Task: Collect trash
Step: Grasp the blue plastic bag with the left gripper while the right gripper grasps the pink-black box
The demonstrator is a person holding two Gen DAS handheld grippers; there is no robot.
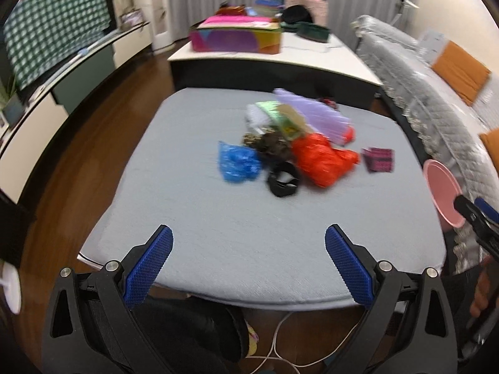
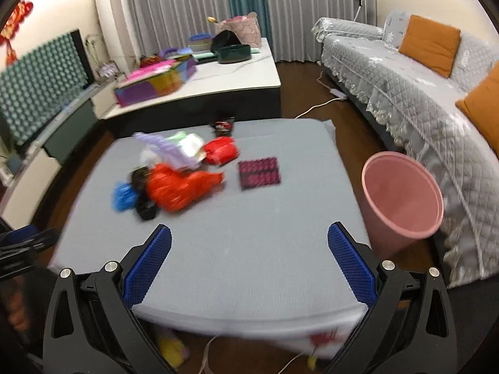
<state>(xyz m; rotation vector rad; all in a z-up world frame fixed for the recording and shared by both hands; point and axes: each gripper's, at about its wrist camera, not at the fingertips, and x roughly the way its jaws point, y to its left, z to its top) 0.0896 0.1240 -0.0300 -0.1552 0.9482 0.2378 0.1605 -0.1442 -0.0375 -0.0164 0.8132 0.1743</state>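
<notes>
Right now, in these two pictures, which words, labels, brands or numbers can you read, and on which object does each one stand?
No text can be read in either view.
Green-and-yellow wrapper in the pile: print is there, too blurred to read.
Dark patterned pink-and-black packet: only a pattern shows, no letters.
Small dark red-marked packet at the far edge: markings too small and blurred.
Colourful box on the white table: no legible label.
</notes>
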